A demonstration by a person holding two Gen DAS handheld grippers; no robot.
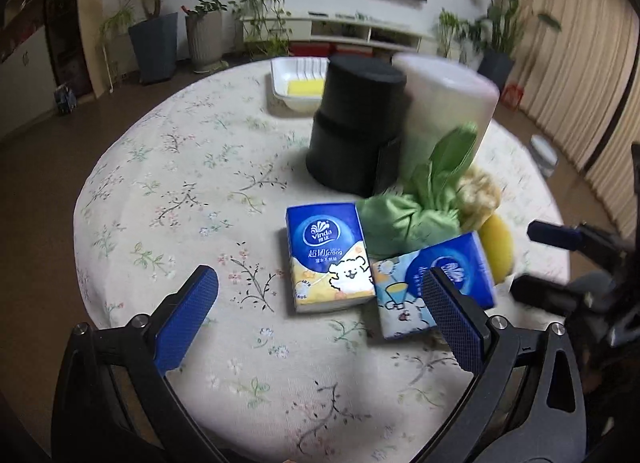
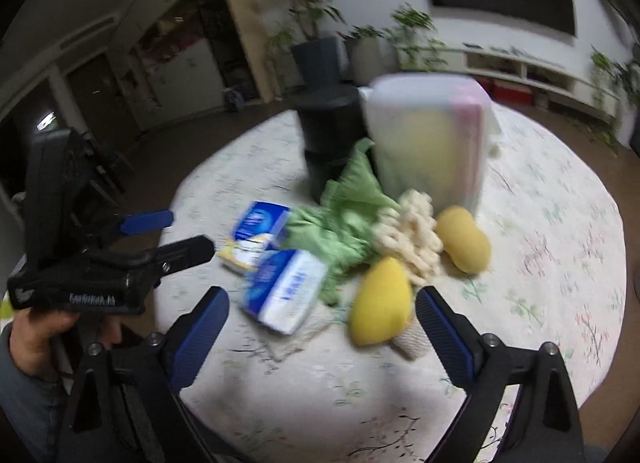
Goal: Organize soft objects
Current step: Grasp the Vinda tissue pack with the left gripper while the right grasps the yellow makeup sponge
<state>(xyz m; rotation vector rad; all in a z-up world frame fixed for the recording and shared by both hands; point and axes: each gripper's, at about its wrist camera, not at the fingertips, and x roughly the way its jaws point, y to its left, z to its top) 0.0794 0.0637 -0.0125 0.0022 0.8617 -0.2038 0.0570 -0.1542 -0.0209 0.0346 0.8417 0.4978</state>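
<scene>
Left wrist view: floral tablecloth [image 1: 180,191] (potted plants [image 1: 156,35] behind), both grippers released.

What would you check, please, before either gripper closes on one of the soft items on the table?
1. Left gripper open, holding nothing: ok.
2. Right gripper open, holding nothing: ok.
3. Nearer yellow plush lies ahead of the right gripper, unobstructed: ok.
4. Tissue packs separate from the green cloth: not ok, they touch.
5. White container ready to receive items: cannot tell, blurred.
6. Grippers apart from each other: ok.
</scene>
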